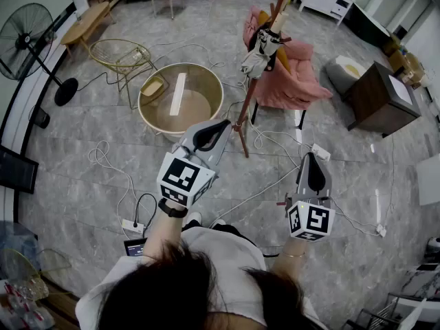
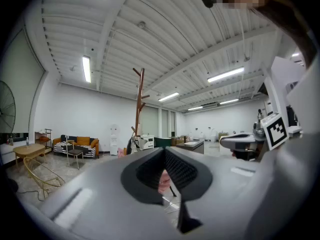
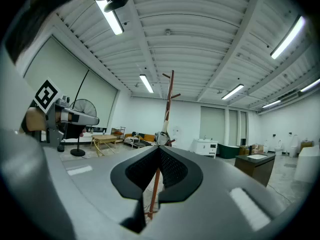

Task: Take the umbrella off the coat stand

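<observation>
Stretching under everything is a grey marble floor (image 1: 62,205) with loose white cables, and a wooden coat stand (image 1: 249,105) rises from it ahead of the person. Directly behind the coat stand sits a pink armchair (image 1: 295,81). To the left of the stand is a round table (image 1: 196,108) with a glass top, and to its right, well apart, a dark wooden cabinet (image 1: 378,98). Far to the left of the stand is a black fan (image 1: 27,29) on a pole.

On the upper part of the coat stand hangs the folded umbrella (image 1: 261,50), its cream handle pointing up along the pole and its pale cloth bunched below.

The 2 grippers are held level, short of the stand and touching nothing. The left gripper (image 1: 221,128) is nearest the foot of the stand, with its jaws pressed together at the tips and nothing between them. The right gripper (image 1: 313,158) is to the right of the stand's foot and nearer the person, its jaws likewise together and empty. The right gripper view looks straight at the stand's pole and the hanging umbrella.
</observation>
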